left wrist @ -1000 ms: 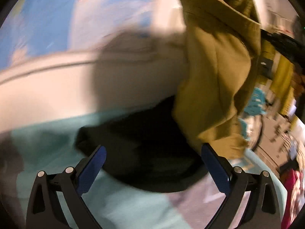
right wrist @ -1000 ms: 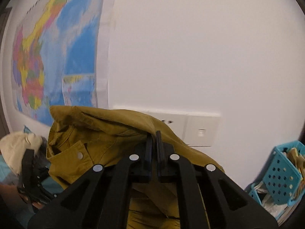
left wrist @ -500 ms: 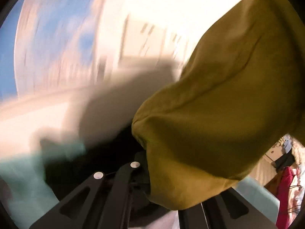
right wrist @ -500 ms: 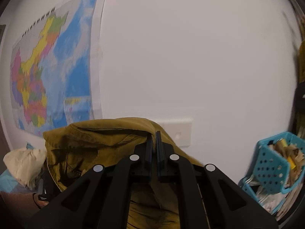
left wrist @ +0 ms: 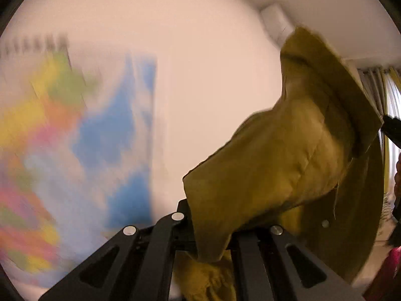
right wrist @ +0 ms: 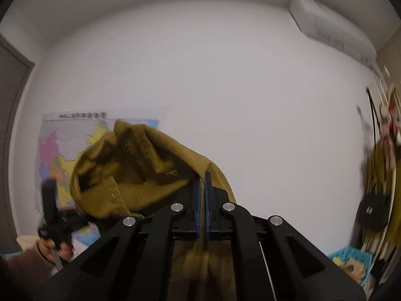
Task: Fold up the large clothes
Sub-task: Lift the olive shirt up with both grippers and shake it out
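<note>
Cloth fills both views, an olive-brown jacket [left wrist: 288, 165] lifted clear into the air in front of a pale wall [right wrist: 225, 87]; I have it hanging between my two tools. On the left, a map [left wrist: 75, 138] blurs across the wall behind; my left gripper [left wrist: 213, 228] is clenched on a bunched edge of the jacket, the fabric draped over the jaws so that I cannot see the pads themselves. On the right, my right gripper [right wrist: 202, 200] is clamped tight on a thin seam of the jacket, blue pads nearly meeting; the collar and a snap button sag to its left. I judge it soft, fairly thick and floppy, heavy enough to droop yet not slippery; it will not hold a shape alone; shoulder seams or hem corners look the best places to hold.
</note>
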`<action>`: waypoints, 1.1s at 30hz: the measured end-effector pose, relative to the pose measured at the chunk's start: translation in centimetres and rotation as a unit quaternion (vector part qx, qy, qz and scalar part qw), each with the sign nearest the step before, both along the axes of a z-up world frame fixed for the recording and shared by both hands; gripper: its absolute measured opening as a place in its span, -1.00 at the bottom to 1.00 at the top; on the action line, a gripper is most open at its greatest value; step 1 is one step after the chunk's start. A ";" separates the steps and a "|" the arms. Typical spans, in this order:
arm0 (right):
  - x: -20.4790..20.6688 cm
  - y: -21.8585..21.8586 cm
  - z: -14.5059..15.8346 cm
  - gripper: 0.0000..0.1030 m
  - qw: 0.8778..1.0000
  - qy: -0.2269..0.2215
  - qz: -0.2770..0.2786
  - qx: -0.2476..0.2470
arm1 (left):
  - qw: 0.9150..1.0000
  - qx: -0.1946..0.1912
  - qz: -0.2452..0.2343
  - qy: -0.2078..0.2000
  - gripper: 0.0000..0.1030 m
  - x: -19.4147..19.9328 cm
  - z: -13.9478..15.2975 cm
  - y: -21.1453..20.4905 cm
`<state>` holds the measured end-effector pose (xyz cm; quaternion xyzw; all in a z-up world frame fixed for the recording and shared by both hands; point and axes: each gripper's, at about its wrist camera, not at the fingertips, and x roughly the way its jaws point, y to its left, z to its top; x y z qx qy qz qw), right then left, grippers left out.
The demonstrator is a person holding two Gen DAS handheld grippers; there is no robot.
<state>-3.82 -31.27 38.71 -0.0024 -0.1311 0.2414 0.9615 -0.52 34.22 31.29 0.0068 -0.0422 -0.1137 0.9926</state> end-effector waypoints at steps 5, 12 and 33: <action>-6.7 0.7 0.0 -0.95 0.997 -0.004 0.077 0.006 | 0.998 0.021 0.047 -0.031 -0.96 -9.2 3.1 2.7; -11.2 3.4 -3.1 -0.93 0.982 0.013 0.187 0.010 | 0.984 0.090 0.149 0.028 -0.96 -19.7 2.4 4.9; 17.7 29.5 -39.6 -0.81 0.827 0.513 0.182 -0.142 | 0.847 0.059 0.230 0.476 -0.88 2.1 -32.9 19.6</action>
